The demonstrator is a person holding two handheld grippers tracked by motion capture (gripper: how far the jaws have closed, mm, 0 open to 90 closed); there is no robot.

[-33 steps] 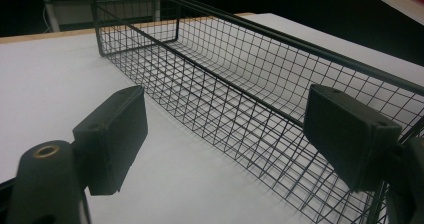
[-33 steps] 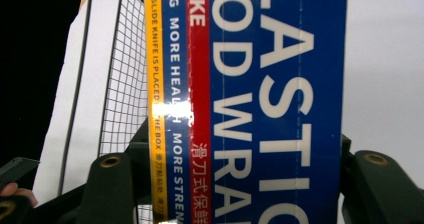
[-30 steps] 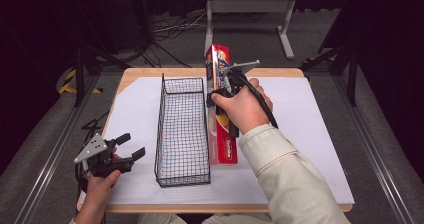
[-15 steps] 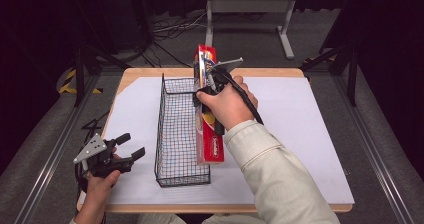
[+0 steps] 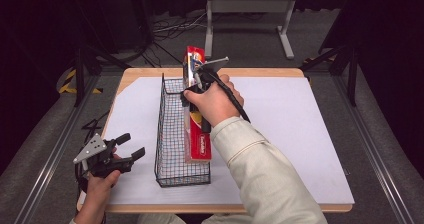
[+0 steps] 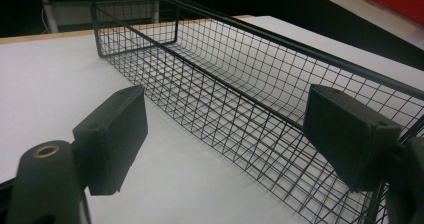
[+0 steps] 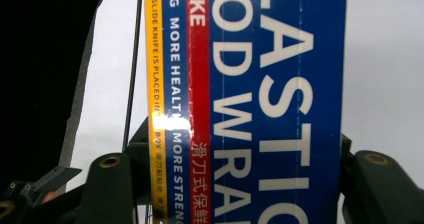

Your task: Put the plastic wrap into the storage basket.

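Snagging on the black wire mesh basket is risked, since the long red-and-blue plastic-wrap box, clamped by the right gripper, hangs tilted over its rim, while the left gripper is held wide, empty.

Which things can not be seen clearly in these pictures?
- Box: high view, the hand covers its middle; right gripper view, edges crop the print.
- Right gripper: high view, hand hides its jaws.
- Basket: left gripper view, near end cut off.
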